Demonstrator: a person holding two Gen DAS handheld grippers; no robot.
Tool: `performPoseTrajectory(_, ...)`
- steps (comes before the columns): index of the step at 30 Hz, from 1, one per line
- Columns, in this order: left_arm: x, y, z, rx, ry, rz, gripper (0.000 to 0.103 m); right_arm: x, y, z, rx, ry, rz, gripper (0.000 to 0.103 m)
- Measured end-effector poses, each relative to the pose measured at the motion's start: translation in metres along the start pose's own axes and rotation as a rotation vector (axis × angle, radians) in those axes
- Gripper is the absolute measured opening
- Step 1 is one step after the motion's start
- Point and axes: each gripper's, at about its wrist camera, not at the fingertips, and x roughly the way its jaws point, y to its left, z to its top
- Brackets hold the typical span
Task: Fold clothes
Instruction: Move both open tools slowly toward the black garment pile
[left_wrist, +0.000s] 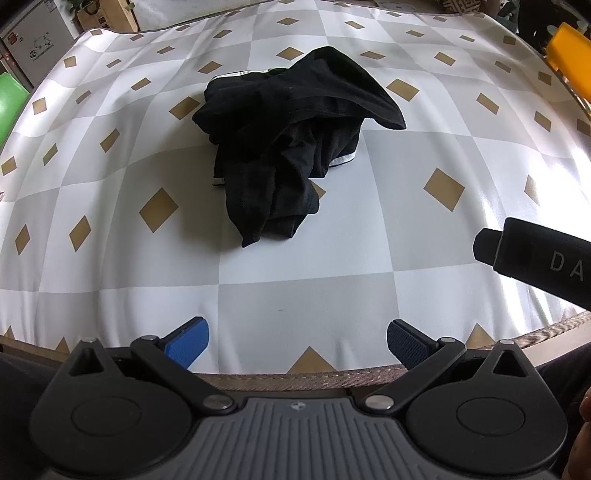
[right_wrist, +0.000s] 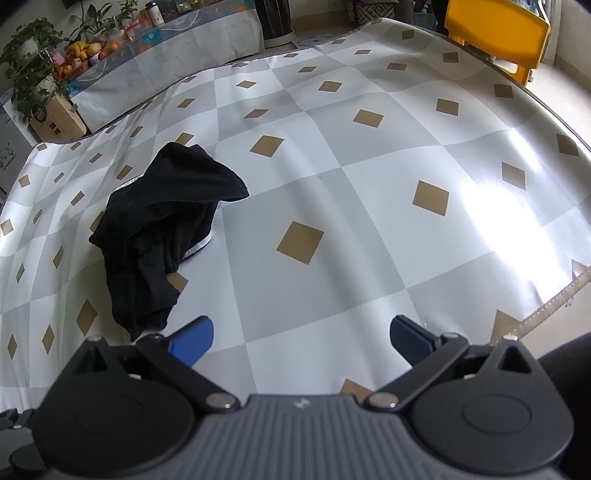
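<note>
Grabbing blindly into the black garment (left_wrist: 291, 147) looks like the main risk: it lies crumpled in a heap with several layers overlapping, so a pinch could catch two thicknesses at once and lift a knot instead of a single edge, and the glossy checked tablecloth (left_wrist: 295, 280) might be nipped or dragged along with it. Both tongs hover with jaws spread wide and nothing between them. The heap sits ahead of the left gripper (left_wrist: 297, 339), well apart from its fingertips, and ahead and to the left of the right gripper (right_wrist: 301, 338), much nearer that one's left finger. Its long axis runs roughly away from the left tongs, the narrow tail pointing back toward them, white-trimmed hems showing at the sides.
</note>
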Motion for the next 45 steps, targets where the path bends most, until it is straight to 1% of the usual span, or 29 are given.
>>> performPoseTrajectory(10,-0.001,-0.003,0.001,0.006,-0.003,-0.002,0.103,0.002,0.0,0.0,0.006,0.02,-0.001,0.102)
performPoseTrajectory(30,0.003,-0.012,0.0,0.026,0.016,0.006,0.103,0.013,-0.002,-0.002,0.032,0.085,0.002,0.102)
performPoseTrajectory(45,0.006,-0.014,0.001,0.028,0.023,0.007,0.103,0.016,-0.001,-0.002,0.032,0.102,0.005,0.102)
